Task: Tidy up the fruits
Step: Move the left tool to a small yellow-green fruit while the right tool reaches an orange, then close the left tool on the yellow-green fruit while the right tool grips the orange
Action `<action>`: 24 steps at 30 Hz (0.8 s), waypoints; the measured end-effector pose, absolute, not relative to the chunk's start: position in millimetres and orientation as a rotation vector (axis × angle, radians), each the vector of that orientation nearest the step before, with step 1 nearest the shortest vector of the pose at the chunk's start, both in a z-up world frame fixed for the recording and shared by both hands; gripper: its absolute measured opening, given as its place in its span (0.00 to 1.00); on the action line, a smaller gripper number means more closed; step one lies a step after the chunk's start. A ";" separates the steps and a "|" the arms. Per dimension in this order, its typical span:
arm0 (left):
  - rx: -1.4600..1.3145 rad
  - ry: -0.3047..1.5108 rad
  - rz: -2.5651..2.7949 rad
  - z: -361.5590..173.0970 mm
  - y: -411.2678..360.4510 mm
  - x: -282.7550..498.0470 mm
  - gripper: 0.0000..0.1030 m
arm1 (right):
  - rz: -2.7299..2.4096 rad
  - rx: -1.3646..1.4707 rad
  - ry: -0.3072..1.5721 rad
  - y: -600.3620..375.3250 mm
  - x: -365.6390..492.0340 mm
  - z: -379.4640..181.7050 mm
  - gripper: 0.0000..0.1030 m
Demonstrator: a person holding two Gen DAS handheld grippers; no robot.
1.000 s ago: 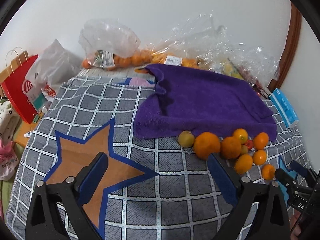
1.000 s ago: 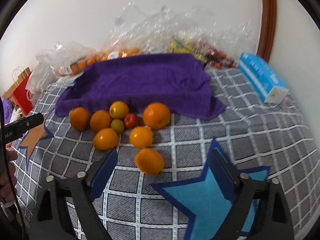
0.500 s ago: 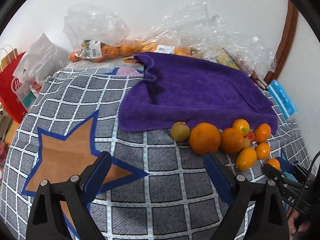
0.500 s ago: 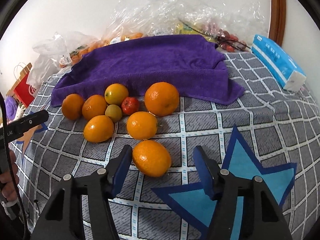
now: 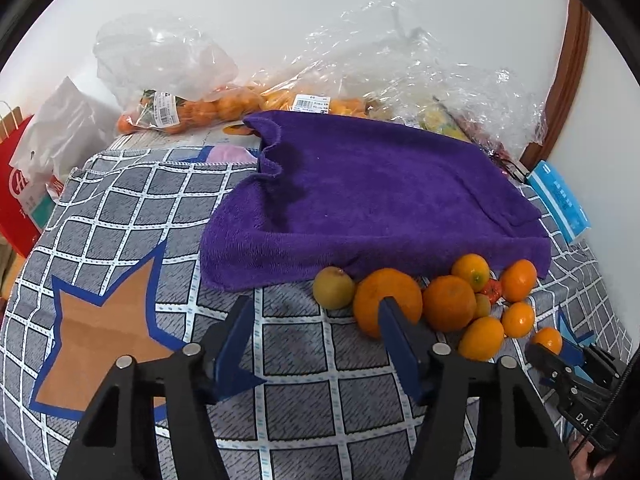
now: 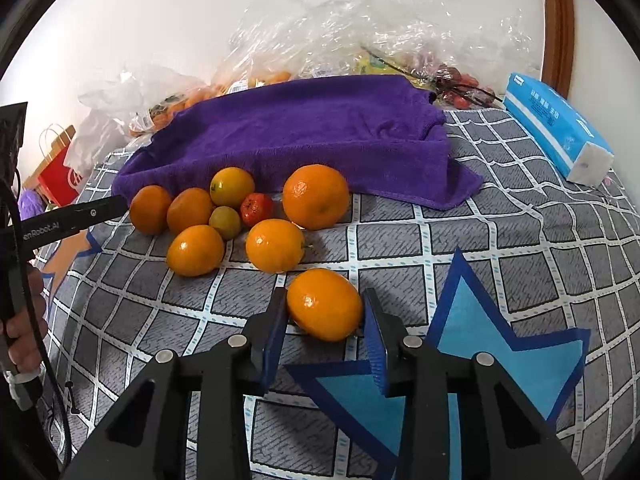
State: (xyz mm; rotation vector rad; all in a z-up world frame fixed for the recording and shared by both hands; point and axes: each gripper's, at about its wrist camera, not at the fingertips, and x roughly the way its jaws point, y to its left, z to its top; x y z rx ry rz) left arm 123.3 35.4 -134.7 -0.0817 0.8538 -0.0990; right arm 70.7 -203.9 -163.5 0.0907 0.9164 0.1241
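The right gripper (image 6: 325,312) has just been closing, and its 2 blue pads now press on either side of the nearest orange (image 6: 325,304), which sits on the grey checked cloth (image 6: 500,220) beside the light-blue star (image 6: 500,344). The other fruits (image 6: 240,216) cluster just beyond it, along the front edge of the purple towel (image 6: 304,132). The left gripper (image 5: 316,320) has also been closing; its jaws are about half open with only bare cloth between them, its right finger passing in front of the largest orange (image 5: 384,292) without gripping it. A yellow-green fruit (image 5: 333,287) touches that orange. Plastic bags (image 5: 168,76) of fruit line the back edge.
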 end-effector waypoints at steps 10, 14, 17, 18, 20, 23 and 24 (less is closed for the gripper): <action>-0.064 0.874 -0.083 -143.8 32.9 142.4 0.45 | 0.122 0.079 0.914 -202.3 70.2 -163.5 0.36; -0.093 0.878 -0.114 -147.0 31.9 145.4 0.45 | 0.138 0.097 0.913 -204.2 70.8 -163.7 0.36; -0.095 0.865 -0.119 -149.8 28.2 146.5 0.45 | 0.143 0.111 0.912 -205.7 70.8 -163.8 0.36; -0.094 0.865 -0.122 -150.2 26.9 146.7 0.45 | 0.142 0.111 0.911 -205.6 70.5 -163.6 0.36; -0.088 0.870 -0.135 -151.5 24.7 147.6 0.45 | 0.139 0.107 0.911 -204.9 70.2 -163.6 0.36; -0.081 0.863 -0.152 -152.6 23.6 145.3 0.43 | 0.140 0.106 0.910 -205.3 70.3 -163.4 0.36; -0.086 0.861 -0.167 -152.8 23.6 144.6 0.38 | 0.142 0.109 0.909 -205.8 70.4 -163.3 0.36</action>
